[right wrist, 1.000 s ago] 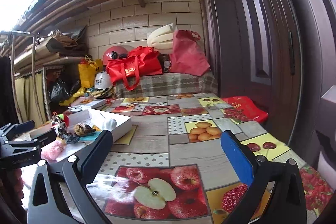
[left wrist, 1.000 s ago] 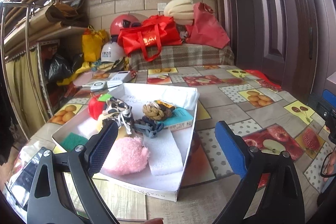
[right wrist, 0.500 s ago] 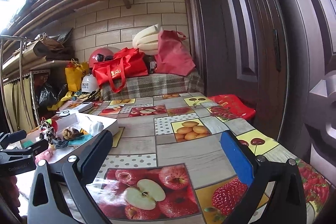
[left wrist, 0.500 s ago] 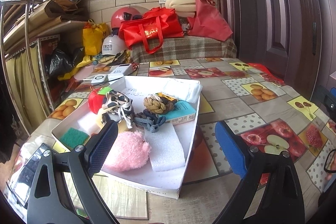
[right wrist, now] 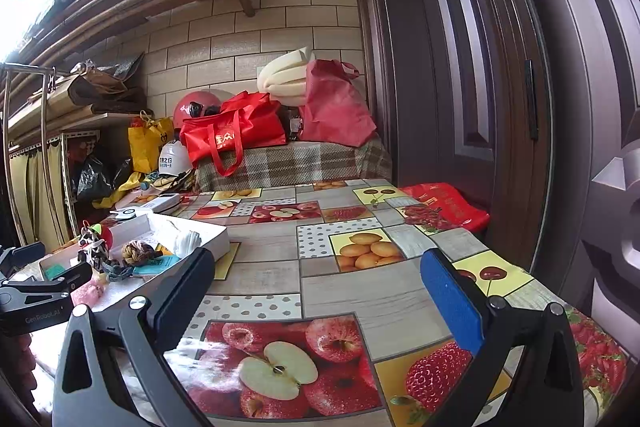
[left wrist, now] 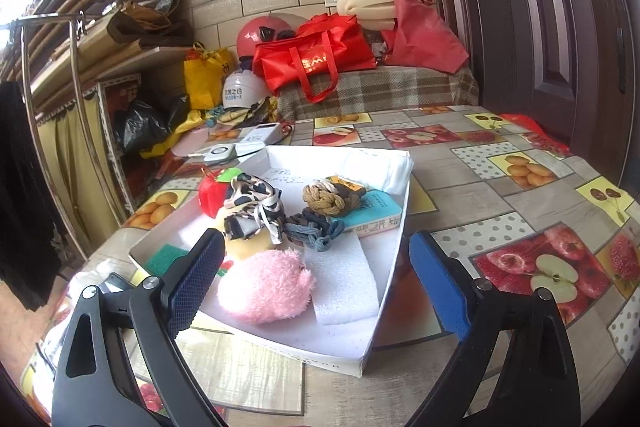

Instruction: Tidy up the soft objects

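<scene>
The left gripper [left wrist: 312, 267] is seen closer to the white tray [left wrist: 384, 301] than 1 second ago, its 2 pads spread wide and empty, while the right gripper's [right wrist: 316, 291] view has swung rightward, so that the tray now sits at the left edge of its frame; its pads are likewise spread and empty. Nothing in the tray is seen to have shifted over that second, so the change is judged an approach rather than a sorting move. The soft objects are gathered in the tray at centre of the left wrist frame: a fuzzy pink plush [left wrist: 266, 287] in the lower middle, just beside a matte white foam block [left wrist: 344, 279]; above these a knotted blue-grey fabric tie [left wrist: 316, 227], a braided tan rope knot [left wrist: 324, 199] and a black-and-white patterned cloth [left wrist: 256, 205]. A green scouring pad [left wrist: 164, 257] lies at the tray's left corner, a red fuzzy ball [left wrist: 212, 195] at the upper left and a folded white cloth [left wrist: 384, 171] at the upper right. A stiff teal booklet [left wrist: 374, 213] lies among them. The tray rests on a desk [right wrist: 360, 291] covered in glossy fruit-print oilcloth. Whether the grouping is finished or awaits sorting cannot be told.
</scene>
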Motion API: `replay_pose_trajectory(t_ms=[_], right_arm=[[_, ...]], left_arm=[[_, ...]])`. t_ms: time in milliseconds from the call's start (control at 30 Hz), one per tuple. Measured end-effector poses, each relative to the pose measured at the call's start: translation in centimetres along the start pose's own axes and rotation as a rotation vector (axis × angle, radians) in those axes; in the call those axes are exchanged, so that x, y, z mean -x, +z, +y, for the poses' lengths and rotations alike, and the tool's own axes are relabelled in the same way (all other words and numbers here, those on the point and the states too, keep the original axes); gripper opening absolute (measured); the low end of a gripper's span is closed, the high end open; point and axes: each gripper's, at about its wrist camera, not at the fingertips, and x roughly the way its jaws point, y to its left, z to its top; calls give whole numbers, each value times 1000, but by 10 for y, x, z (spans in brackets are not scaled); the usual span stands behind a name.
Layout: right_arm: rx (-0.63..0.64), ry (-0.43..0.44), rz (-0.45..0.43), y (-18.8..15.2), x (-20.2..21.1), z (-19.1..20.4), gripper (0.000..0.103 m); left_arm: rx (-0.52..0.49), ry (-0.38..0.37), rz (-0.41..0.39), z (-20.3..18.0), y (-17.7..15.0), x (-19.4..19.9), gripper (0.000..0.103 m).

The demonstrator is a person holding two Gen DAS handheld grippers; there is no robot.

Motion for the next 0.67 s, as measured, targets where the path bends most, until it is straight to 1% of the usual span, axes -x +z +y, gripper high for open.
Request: replay_pose_trajectory(t_ms=[133,367,667], right_arm=[[-3,1,-3,0,0,0,103],[-1,0,-2,0,1,0,103],[-4,-1,-1,0,1,0,103]], left_arm=[[-18,-20,-4,-3,0,1,94],[-25,-9,-8,-4,-1,1,94],[-26,-13,-9,-5,-1,1,94]])
